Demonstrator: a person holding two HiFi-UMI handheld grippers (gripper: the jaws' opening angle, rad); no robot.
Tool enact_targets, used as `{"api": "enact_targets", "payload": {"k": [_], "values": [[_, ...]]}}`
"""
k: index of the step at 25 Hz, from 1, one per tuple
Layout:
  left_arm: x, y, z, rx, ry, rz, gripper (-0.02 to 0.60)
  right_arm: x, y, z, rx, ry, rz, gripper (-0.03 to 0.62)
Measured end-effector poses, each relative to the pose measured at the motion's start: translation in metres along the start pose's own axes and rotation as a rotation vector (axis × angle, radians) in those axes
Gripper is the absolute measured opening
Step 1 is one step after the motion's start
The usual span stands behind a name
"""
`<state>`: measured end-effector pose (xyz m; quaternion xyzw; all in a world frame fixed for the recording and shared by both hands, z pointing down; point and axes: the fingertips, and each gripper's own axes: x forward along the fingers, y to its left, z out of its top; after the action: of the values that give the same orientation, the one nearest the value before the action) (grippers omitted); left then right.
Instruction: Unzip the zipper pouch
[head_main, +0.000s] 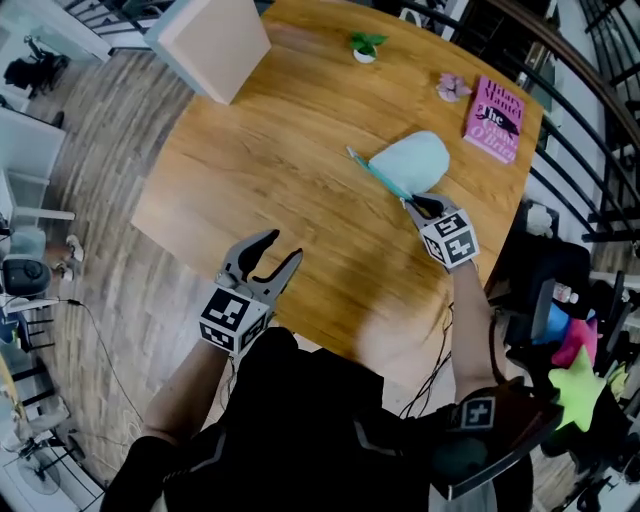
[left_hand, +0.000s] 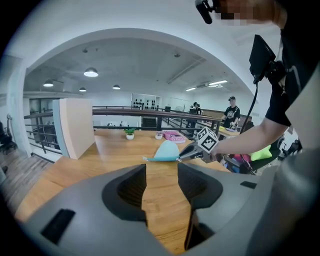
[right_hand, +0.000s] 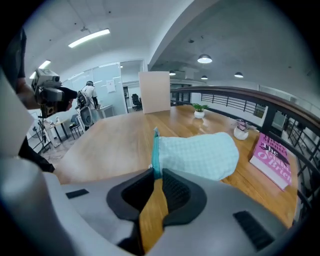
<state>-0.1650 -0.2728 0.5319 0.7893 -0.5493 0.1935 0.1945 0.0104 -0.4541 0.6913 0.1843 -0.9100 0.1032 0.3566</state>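
Observation:
The zipper pouch (head_main: 412, 160) is pale mint cloth with a teal zipper edge (head_main: 375, 172), lying flat on the round wooden table (head_main: 270, 160) at the right. My right gripper (head_main: 413, 203) sits at the near end of that edge. In the right gripper view its jaws (right_hand: 156, 172) are pinched together on the teal strip, with the pouch (right_hand: 200, 152) spreading away beyond them. My left gripper (head_main: 284, 246) hovers over the table's near edge, well left of the pouch, open with nothing between its fingers. The left gripper view shows the pouch (left_hand: 167, 151) and the right gripper (left_hand: 182, 156) far ahead.
A pink book (head_main: 493, 118) lies past the pouch at the table's far right. A small potted plant (head_main: 365, 46) and a small pink object (head_main: 452, 87) stand at the back. A beige box (head_main: 210, 40) stands at the far left. Railings and a chair flank the right side.

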Motion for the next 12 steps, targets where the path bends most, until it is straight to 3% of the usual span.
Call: {"api": "enact_targets", "payload": {"k": [8, 12], "values": [[-0.007, 0.008, 0.039, 0.046, -0.070, -0.078, 0.216, -0.055, 0.021, 0.045, 0.167, -0.070, -0.043, 0.057], [-0.012, -0.013, 0.055, 0.144, -0.109, -0.216, 0.216, -0.091, 0.041, 0.064, 0.283, -0.120, -0.055, 0.057]]}}
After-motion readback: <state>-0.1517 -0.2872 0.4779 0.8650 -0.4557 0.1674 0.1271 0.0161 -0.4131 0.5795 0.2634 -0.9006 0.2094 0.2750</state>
